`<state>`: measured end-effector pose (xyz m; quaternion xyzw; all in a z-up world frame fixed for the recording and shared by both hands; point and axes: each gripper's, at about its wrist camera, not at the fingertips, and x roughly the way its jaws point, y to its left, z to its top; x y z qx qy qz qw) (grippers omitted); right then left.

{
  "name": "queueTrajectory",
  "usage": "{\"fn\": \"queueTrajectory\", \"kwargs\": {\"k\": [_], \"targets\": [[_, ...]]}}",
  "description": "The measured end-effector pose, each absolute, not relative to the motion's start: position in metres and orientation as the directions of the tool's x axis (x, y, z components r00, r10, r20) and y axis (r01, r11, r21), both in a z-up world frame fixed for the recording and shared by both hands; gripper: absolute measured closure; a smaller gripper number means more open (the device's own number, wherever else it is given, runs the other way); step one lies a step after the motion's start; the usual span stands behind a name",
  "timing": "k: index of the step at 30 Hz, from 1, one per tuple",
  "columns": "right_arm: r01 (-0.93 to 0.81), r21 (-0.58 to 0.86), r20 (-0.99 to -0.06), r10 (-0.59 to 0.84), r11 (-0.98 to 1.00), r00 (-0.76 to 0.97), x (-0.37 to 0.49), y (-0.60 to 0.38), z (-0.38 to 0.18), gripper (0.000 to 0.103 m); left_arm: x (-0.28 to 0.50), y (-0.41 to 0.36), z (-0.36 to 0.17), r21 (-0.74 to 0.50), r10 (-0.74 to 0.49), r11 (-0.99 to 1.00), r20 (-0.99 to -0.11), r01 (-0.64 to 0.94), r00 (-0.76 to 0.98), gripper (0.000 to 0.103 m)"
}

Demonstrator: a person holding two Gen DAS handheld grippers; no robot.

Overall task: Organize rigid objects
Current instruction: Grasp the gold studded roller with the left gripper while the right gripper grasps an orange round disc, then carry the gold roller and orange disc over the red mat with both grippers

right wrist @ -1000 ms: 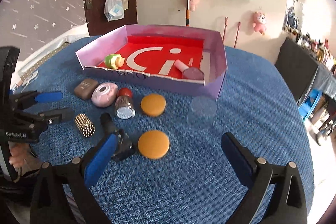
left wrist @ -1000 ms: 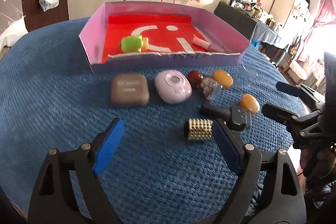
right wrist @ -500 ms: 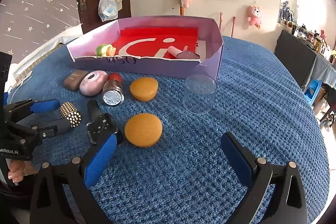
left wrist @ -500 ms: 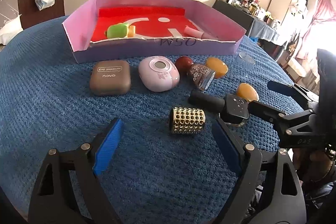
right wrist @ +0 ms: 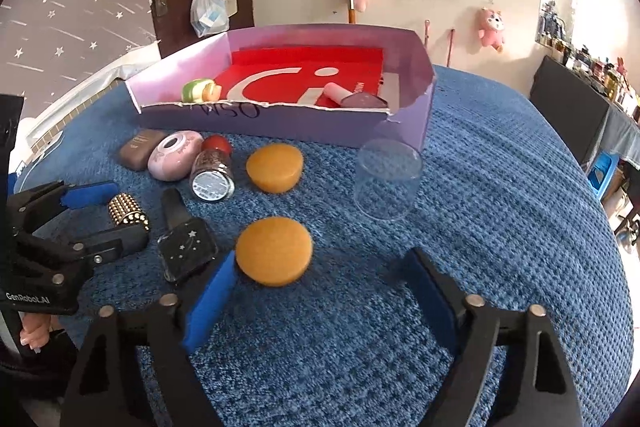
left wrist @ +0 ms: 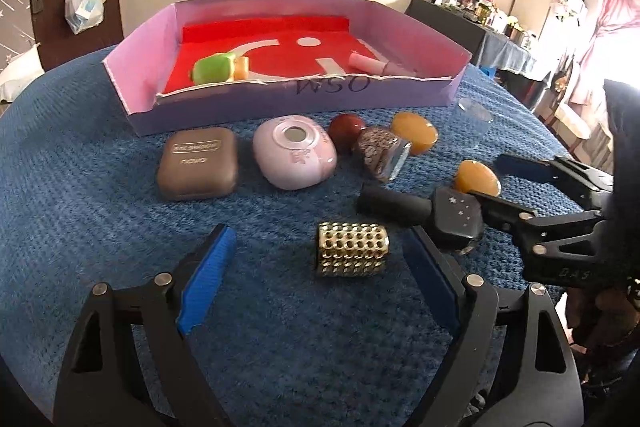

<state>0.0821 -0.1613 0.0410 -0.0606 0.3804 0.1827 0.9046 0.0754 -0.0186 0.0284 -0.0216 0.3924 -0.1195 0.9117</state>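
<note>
A pink box (left wrist: 280, 99) with a red floor holds a green toy (left wrist: 214, 68) and a pink tube (left wrist: 372, 63). In front of it lie a brown eye-shadow case (left wrist: 197, 163), a pink compact (left wrist: 294, 157), a glitter bottle (left wrist: 380, 151), two orange discs (right wrist: 273, 251) (right wrist: 274, 167), a black star bottle (left wrist: 424, 213) and a gold studded cylinder (left wrist: 352, 250). My left gripper (left wrist: 318, 275) is open, its fingers either side of the gold cylinder. My right gripper (right wrist: 320, 287) is open, just short of the near orange disc.
A clear plastic cup (right wrist: 387, 183) stands to the right of the box's corner. Everything sits on a round table with a blue knit cloth (right wrist: 500, 227). A dark cabinet (right wrist: 568, 107) stands at the right beyond the table.
Both grippers have moved forward and lower toward the objects. The gold cylinder now lies between the left fingers, and the near orange disc is closer to the right gripper.
</note>
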Motion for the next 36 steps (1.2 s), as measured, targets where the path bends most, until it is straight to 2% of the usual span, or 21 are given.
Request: {"fn": "queueTrajectory", "kwargs": {"k": [1,2,4,5,8,9,10,14,19,36], "targets": [[-0.382,0.03,-0.711,0.288,0.924,0.642,0.082,-0.16,0.041,0.026,0.076,-0.019,0.029,-0.131,-0.233,0.971,-0.708,0.201,0.666,0.025],[-0.387,0.031,-0.711,0.293,0.921,0.64,0.083,-0.159,0.041,0.028,0.076,-0.02,0.029,-0.125,-0.231,0.971,-0.707,0.203,0.668,0.036],[-0.395,0.032,-0.707,0.3,0.918,0.64,0.083,-0.156,0.04,0.034,0.077,-0.022,0.029,-0.105,-0.215,0.974,-0.708,0.201,0.673,0.046],[-0.402,0.037,-0.704,0.309,0.915,0.639,0.083,-0.156,0.041,0.036,0.077,-0.021,0.029,-0.11,-0.223,0.972,-0.705,0.207,0.673,0.059],[-0.417,0.049,-0.697,0.329,0.908,0.637,0.082,-0.154,0.042,0.049,0.077,-0.02,0.03,-0.153,-0.27,0.961,-0.703,0.232,0.658,0.074],[-0.429,0.055,-0.695,0.344,0.901,0.632,0.082,-0.152,0.042,0.059,0.076,-0.021,0.031,-0.146,-0.266,0.962,-0.703,0.233,0.66,0.074],[-0.443,0.066,-0.693,0.361,0.894,0.624,0.082,-0.151,0.042,0.063,0.076,-0.022,0.032,-0.136,-0.259,0.963,-0.702,0.233,0.664,0.074],[-0.441,0.03,-0.67,0.346,0.897,0.657,0.078,-0.147,0.047,0.063,0.074,-0.02,0.041,-0.127,-0.257,0.964,-0.686,0.235,0.681,0.074],[-0.447,0.055,-0.644,0.374,0.893,0.667,0.078,-0.149,0.059,0.063,0.076,-0.02,0.048,-0.119,-0.254,0.964,-0.676,0.238,0.692,0.074],[-0.469,0.042,-0.643,0.383,0.882,0.663,0.092,-0.137,0.076,0.063,0.091,-0.013,0.072,-0.118,-0.274,0.958,-0.645,0.262,0.713,0.074]]}}
